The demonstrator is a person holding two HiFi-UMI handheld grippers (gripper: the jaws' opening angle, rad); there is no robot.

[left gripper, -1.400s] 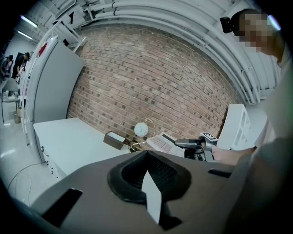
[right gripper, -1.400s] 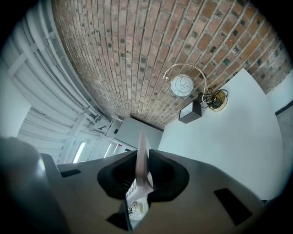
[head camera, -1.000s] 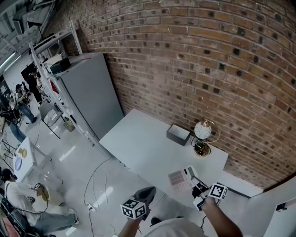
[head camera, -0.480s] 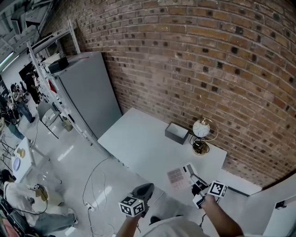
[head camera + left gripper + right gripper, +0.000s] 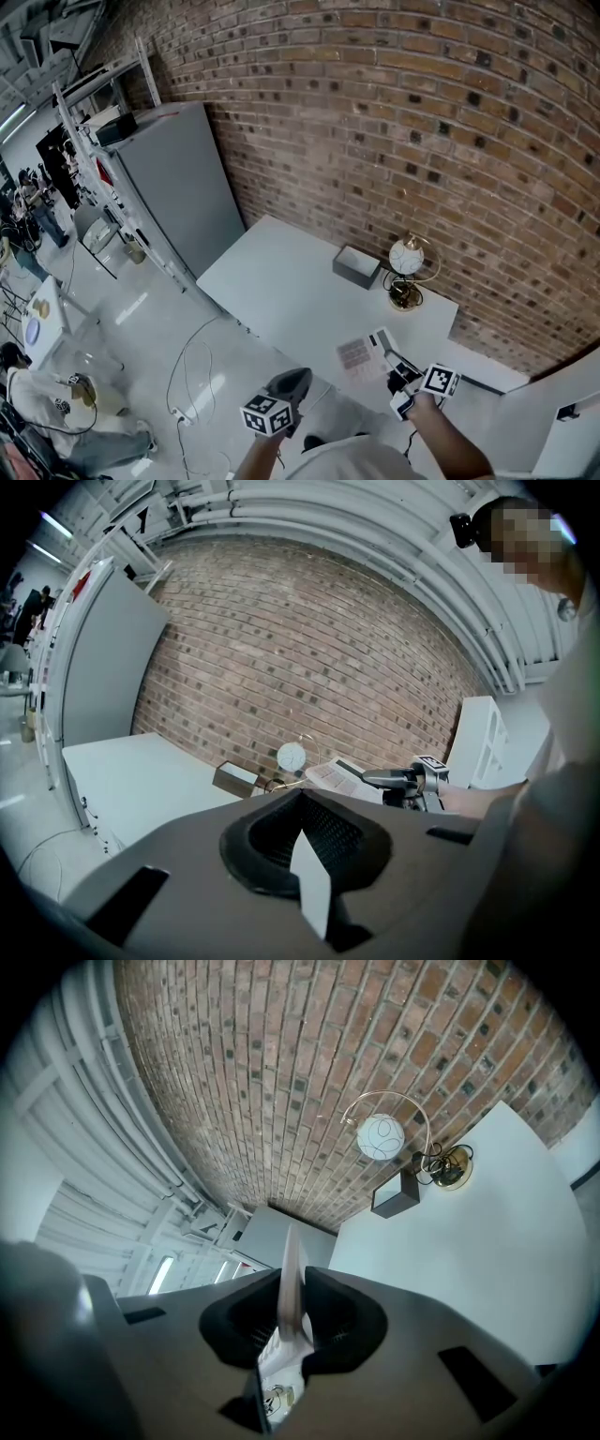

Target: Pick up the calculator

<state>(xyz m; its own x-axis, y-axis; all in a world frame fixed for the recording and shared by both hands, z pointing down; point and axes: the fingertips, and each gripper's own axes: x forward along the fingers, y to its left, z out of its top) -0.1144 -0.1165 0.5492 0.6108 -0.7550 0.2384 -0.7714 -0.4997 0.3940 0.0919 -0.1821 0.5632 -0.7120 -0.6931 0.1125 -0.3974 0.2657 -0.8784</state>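
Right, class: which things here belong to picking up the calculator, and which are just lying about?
In the job: calculator, gripped edge-on between the jaws of the right gripper.
Lying about: small globe on a gold stand, grey box, grey cabinet.

The left gripper (image 5: 302, 381) and the right gripper (image 5: 397, 367) share one build: a dark grey moulded body with a hollow in the middle, ribbed black pads (image 5: 330, 834) inside it, and shallow rectangular recesses (image 5: 127, 904) in the shell to either side. Each carries a white cube (image 5: 267, 419) printed with black square markers. The right gripper also shows pale parts against the black. The person wears a light grey top (image 5: 352, 461), and its sleeves leave the forearms uncovered.
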